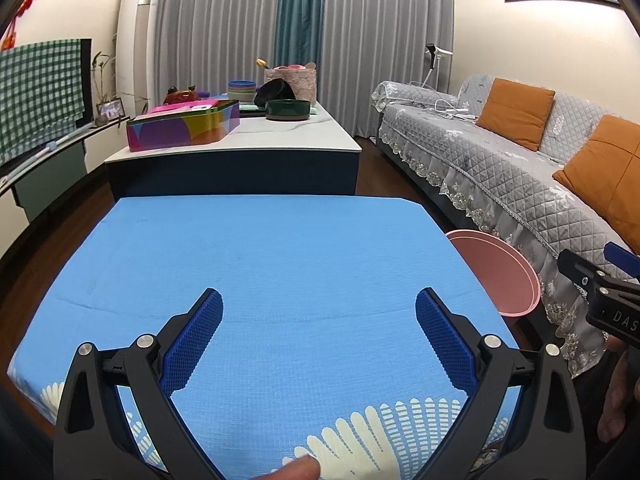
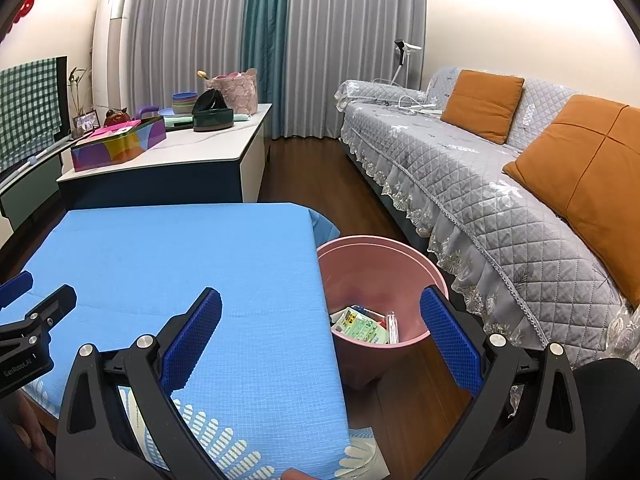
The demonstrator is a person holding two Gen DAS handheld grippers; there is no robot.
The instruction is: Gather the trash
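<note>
Collection judged essentially complete; no trash remained visible on the cloth.

Blue tablecloth [image 1: 260, 260] lay beneath both grippers. Pink bin [image 2: 376, 280] stood just beyond my right gripper [image 2: 320, 320], holding wrappers [image 2: 362, 330]. My left gripper [image 1: 319, 322] and the right hovered level, jaws spread wide, holding nothing.

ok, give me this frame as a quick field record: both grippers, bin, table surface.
left hand-held gripper: open, empty, over the blue tablecloth
right hand-held gripper: open, empty, spanning the table's right edge and the bin
pink bin: on the floor at the table's right side, between table and sofa
bin contents: wrappers and packets at the bottom
trash on tablecloth: none visible
</note>
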